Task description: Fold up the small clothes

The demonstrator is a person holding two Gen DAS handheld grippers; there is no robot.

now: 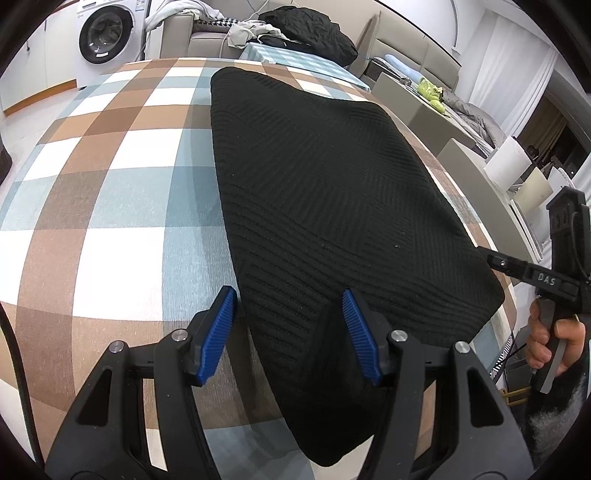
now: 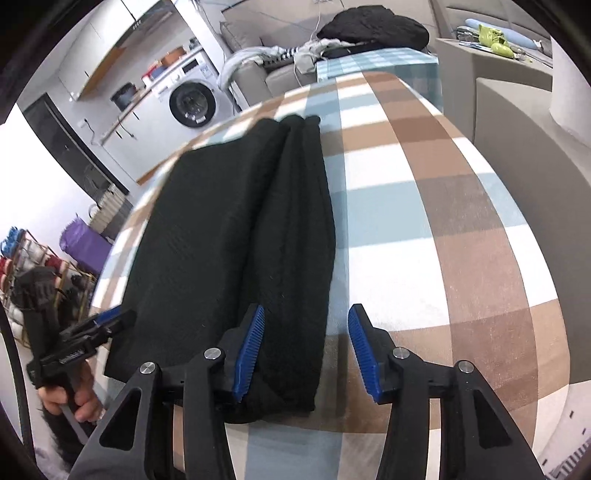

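Note:
A black ribbed knit garment (image 1: pixel 332 206) lies folded flat on the checked tablecloth (image 1: pixel 110 177). My left gripper (image 1: pixel 290 312) is open, its jaws straddling the garment's near left edge. In the right wrist view the same garment (image 2: pixel 236 236) shows folded lengthwise, with a rolled fold along its right side. My right gripper (image 2: pixel 306 332) is open, its jaws either side of the garment's near right edge. The right gripper also shows at the right in the left wrist view (image 1: pixel 495 258), at the garment's edge. The left gripper shows in the right wrist view (image 2: pixel 110 319).
A washing machine (image 1: pixel 107 33) stands at the back. A sofa with a pile of clothes and a black cushion (image 1: pixel 310 29) lies beyond the table. Grey seats (image 1: pixel 465 162) flank the table's right. A shoe rack (image 2: pixel 33 266) stands at the left.

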